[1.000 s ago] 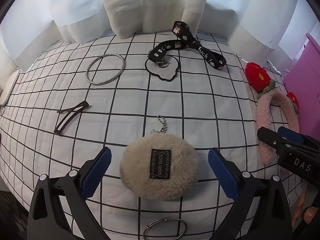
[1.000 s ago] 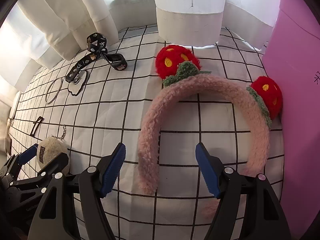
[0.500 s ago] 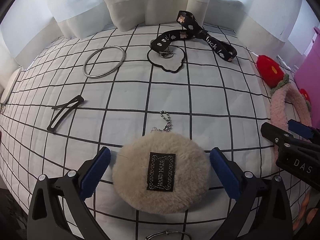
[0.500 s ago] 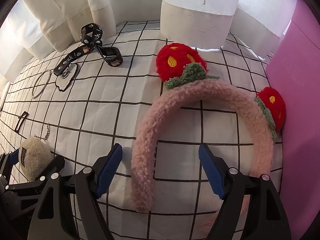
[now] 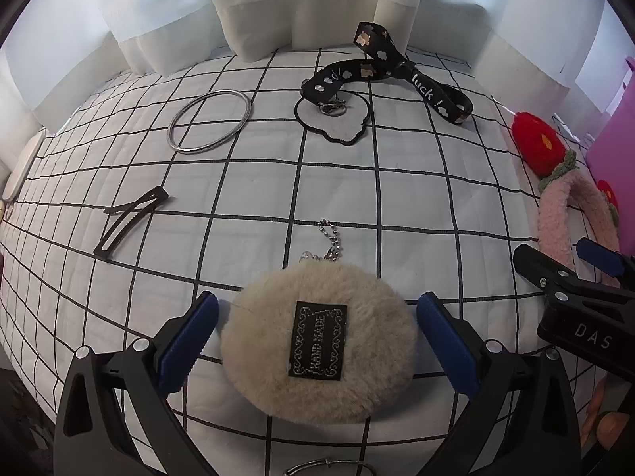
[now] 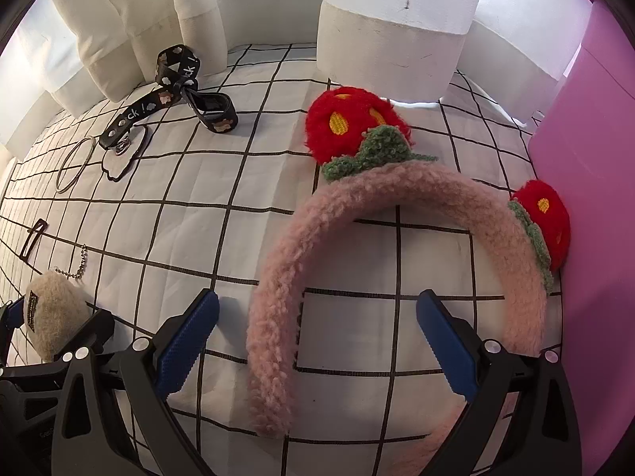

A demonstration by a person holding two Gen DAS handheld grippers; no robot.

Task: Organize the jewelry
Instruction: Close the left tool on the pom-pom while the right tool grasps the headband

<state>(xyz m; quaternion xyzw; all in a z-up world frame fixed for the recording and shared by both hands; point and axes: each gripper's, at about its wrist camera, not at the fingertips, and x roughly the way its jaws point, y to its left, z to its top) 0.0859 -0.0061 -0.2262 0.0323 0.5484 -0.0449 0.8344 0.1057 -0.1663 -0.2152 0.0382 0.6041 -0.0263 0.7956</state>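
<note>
A beige fluffy pompom keychain (image 5: 319, 343) with a black label lies on the checked cloth between the fingers of my open left gripper (image 5: 316, 341); the pads do not touch it. It also shows in the right wrist view (image 6: 51, 325). A pink fuzzy headband (image 6: 397, 246) with red strawberry ears lies in front of my open right gripper (image 6: 317, 341), its left leg between the fingers. The headband also shows in the left wrist view (image 5: 571, 214).
On the cloth lie a silver bangle (image 5: 209, 127), a black hair clip (image 5: 131, 218), a black printed strap (image 5: 381, 71) with a thin black ring (image 5: 337, 123), and a metal ring (image 5: 329, 468) near me. A purple box (image 6: 595, 198) stands right. White curtains (image 6: 397, 20) hang behind.
Both grippers moved forward and lower: the pompom now sits deeper between the left fingers, and the headband's left leg is now further between the right fingers.
</note>
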